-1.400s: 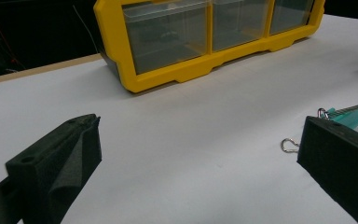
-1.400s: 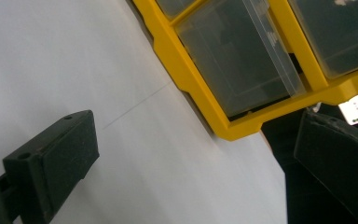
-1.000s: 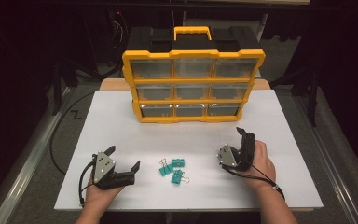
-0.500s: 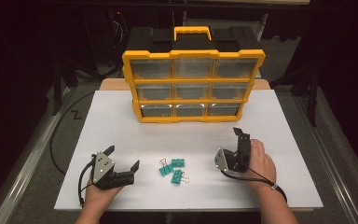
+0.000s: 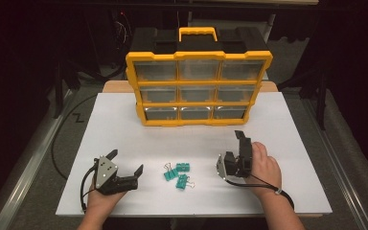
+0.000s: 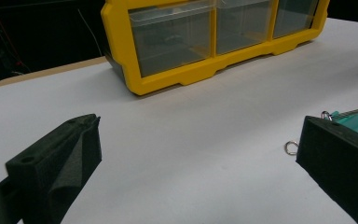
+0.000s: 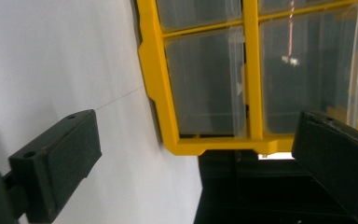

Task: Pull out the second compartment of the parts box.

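The high view looks forward and down from the person's side, taking in the whole white table (image 5: 124, 139) and the yellow drawer cabinet (image 5: 199, 88) at its far end. The left gripper view sits low, near the table (image 6: 191, 140), facing the cabinet (image 6: 168, 79). The right gripper view, rolled sideways, faces the same cabinet (image 7: 156, 93) closer.

White table top (image 5: 124, 129) over a tan board edge (image 5: 115, 86), grey floor (image 5: 38, 143) either side, dark room, black cable (image 5: 57, 143) trailing left
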Motion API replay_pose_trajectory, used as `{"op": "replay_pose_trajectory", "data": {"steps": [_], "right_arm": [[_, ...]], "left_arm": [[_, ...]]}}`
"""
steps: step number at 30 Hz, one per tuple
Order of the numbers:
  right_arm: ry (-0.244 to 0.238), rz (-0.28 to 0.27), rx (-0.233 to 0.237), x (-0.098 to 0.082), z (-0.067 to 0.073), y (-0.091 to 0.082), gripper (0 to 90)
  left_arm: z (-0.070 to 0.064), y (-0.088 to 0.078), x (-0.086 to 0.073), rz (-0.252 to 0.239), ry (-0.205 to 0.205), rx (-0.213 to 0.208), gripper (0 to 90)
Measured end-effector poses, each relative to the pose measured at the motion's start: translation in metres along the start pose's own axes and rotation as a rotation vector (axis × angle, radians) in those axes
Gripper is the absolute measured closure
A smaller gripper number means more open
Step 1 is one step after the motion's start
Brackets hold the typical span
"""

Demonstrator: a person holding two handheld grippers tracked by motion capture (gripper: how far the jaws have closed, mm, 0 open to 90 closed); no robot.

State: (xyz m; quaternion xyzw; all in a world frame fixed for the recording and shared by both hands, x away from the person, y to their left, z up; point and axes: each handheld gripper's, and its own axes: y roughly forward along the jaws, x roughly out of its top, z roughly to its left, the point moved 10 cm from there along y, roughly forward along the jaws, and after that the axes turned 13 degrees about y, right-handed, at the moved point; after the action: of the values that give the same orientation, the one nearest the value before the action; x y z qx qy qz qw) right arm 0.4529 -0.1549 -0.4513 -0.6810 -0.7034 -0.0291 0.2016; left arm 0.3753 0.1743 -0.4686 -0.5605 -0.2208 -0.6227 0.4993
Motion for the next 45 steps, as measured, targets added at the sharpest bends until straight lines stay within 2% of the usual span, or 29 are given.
{"op": "replay_pose_trajectory", "data": {"steps": [6, 7, 9, 12, 14, 16, 19, 23, 24, 26, 28, 32, 33, 36, 37, 41, 43, 45], "right_arm": [[-0.038, 0.008, -0.013, 0.003, 0.003, 0.0, 13.5], [-0.033, -0.006, -0.032, 0.004, 0.002, 0.001, 16.5], [-0.029, 0.0, -0.031, 0.004, 0.003, 0.001, 17.2], [-0.04, 0.011, -0.043, 0.004, 0.0, 0.001, 23.8], [-0.014, 0.025, -0.042, 0.001, 0.002, 0.002, 25.6], [-0.037, 0.023, -0.048, 0.002, 0.0, 0.001, 27.9], [-0.035, 0.032, -0.054, 0.001, 0.0, 0.003, 32.4], [-0.05, 0.049, -0.065, 0.001, 0.001, 0.01, 37.9], [-0.028, 0.07, -0.057, 0.0, 0.003, 0.013, 40.9], [-0.025, 0.073, -0.058, 0.001, 0.003, 0.013, 42.1], [-0.056, 0.053, -0.073, 0.005, 0.002, 0.016, 43.5], [-0.053, 0.053, -0.066, 0.01, 0.003, 0.019, 44.4], [-0.036, 0.055, -0.067, 0.012, 0.004, 0.02, 45.0], [-0.023, 0.04, -0.066, 0.021, 0.004, 0.021, 45.8], [-0.045, 0.018, -0.072, 0.03, 0.002, 0.024, 45.9], [-0.036, 0.019, -0.071, 0.038, 0.003, 0.026, 46.5], [-0.025, 0.008, -0.072, 0.043, 0.004, 0.028, 46.7], [-0.037, 0.004, -0.077, 0.05, 0.001, 0.03, 46.9]], "left_arm": [[0.0, 0.0, 0.0, 0.003, 0.03, 0.012, 0.7], [0.0, 0.0, 0.001, 0.001, 0.029, 0.014, 0.7], [0.001, 0.0, 0.0, 0.002, 0.024, 0.017, 0.7], [0.001, 0.001, 0.0, 0.004, 0.024, 0.02, 0.3], [0.002, 0.001, 0.0, 0.004, 0.018, 0.018, 0.3], [0.004, 0.002, 0.0, 0.002, 0.027, 0.025, 0.3], [0.005, 0.007, -0.003, 0.021, 0.048, 0.029, 0.3], [0.005, 0.007, -0.003, 0.025, 0.038, 0.026, 0.3], [0.005, 0.006, -0.001, 0.019, 0.026, 0.022, 0.3], [0.004, 0.006, -0.002, 0.028, 0.011, 0.007, 0.3], [0.003, 0.006, -0.003, 0.03, 0.015, 0.003, 0.3], [0.003, 0.004, 0.0, 0.015, 0.021, -0.001, 0.3], [0.002, 0.003, 0.001, 0.013, 0.021, -0.009, 0.3], [0.002, 0.004, 0.0, 0.023, 0.044, -0.008, 0.3], [0.003, 0.004, 0.0, 0.022, 0.046, -0.005, 0.3], [0.005, 0.003, 0.001, 0.008, 0.033, 0.002, 0.3], [0.004, 0.004, 0.001, 0.008, 0.038, -0.002, 0.3], [0.002, 0.004, 0.0, 0.01, 0.045, -0.009, 0.3]]}}
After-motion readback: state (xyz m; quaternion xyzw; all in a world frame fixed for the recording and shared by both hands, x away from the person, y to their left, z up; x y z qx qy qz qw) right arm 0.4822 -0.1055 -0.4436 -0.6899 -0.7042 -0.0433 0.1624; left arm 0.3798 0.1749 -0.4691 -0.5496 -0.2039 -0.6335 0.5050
